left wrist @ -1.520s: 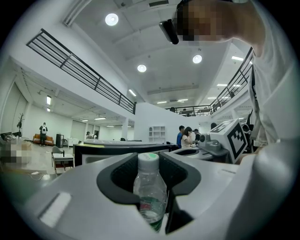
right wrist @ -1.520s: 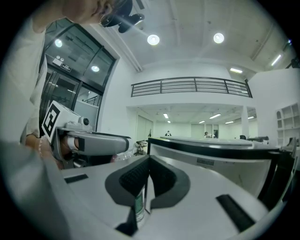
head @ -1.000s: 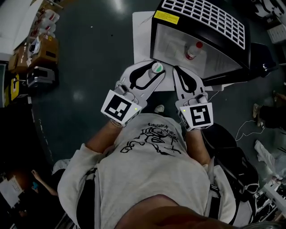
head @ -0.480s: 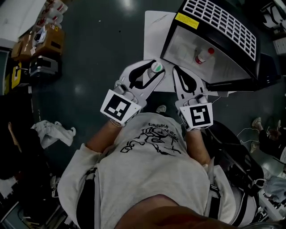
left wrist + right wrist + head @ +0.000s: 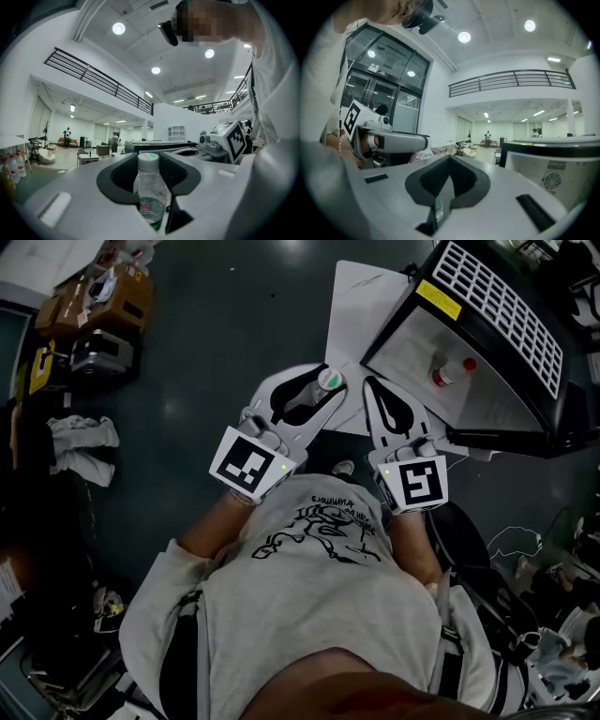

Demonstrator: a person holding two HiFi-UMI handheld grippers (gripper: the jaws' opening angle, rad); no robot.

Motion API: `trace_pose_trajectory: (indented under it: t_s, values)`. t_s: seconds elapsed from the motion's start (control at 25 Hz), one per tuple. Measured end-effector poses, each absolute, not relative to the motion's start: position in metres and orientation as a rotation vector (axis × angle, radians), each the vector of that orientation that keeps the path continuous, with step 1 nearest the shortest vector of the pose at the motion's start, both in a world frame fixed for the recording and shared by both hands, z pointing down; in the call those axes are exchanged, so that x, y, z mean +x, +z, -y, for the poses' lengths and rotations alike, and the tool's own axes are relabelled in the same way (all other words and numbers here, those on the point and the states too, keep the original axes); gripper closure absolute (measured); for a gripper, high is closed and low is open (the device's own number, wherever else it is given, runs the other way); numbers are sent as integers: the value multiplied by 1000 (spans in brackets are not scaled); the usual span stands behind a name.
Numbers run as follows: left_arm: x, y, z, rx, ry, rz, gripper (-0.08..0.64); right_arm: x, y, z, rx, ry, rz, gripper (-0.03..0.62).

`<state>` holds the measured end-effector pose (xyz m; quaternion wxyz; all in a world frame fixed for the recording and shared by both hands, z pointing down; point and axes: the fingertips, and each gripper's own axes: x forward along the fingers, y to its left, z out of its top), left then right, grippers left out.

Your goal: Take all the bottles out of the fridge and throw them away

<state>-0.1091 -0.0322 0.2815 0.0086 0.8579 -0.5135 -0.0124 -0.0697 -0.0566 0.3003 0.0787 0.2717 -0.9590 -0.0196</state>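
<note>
The fridge (image 5: 497, 306) has slid toward two o'clock in the head view. The left gripper (image 5: 327, 382) clamps a clear bottle (image 5: 150, 187) upright, probably for carrying to the bin. The right gripper (image 5: 377, 388) is closed, empty. A red-capped bottle (image 5: 448, 371) waits, apparently inside the fridge.

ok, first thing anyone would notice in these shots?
The clear bottle with a pale cap, upright in the jaws of the left gripper, front and centre in the left gripper view. Next, the black fridge at the head view's upper right, with a red-capped bottle showing against its pale face. The right gripper, beside the left, is shut and empty.
</note>
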Motion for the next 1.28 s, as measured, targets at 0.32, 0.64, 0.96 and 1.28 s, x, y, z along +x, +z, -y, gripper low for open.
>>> trace_pose_trajectory:
  t_s: [0.32, 0.64, 0.96, 1.28]
  values:
    - [-148, 286, 18, 2601, -22, 1675, 414, -110, 300, 46, 722, -57, 2886, 584]
    - [-176, 293, 4, 2552, 4, 1714, 416, -141, 300, 35, 668, -67, 2906, 584]
    - [-191, 291, -4, 2526, -10, 1742, 416, -159, 298, 27, 613, -59, 2934, 583]
    - [-203, 294, -8, 2490, -4, 1787, 416, -168, 300, 23, 571, -60, 2937, 584]
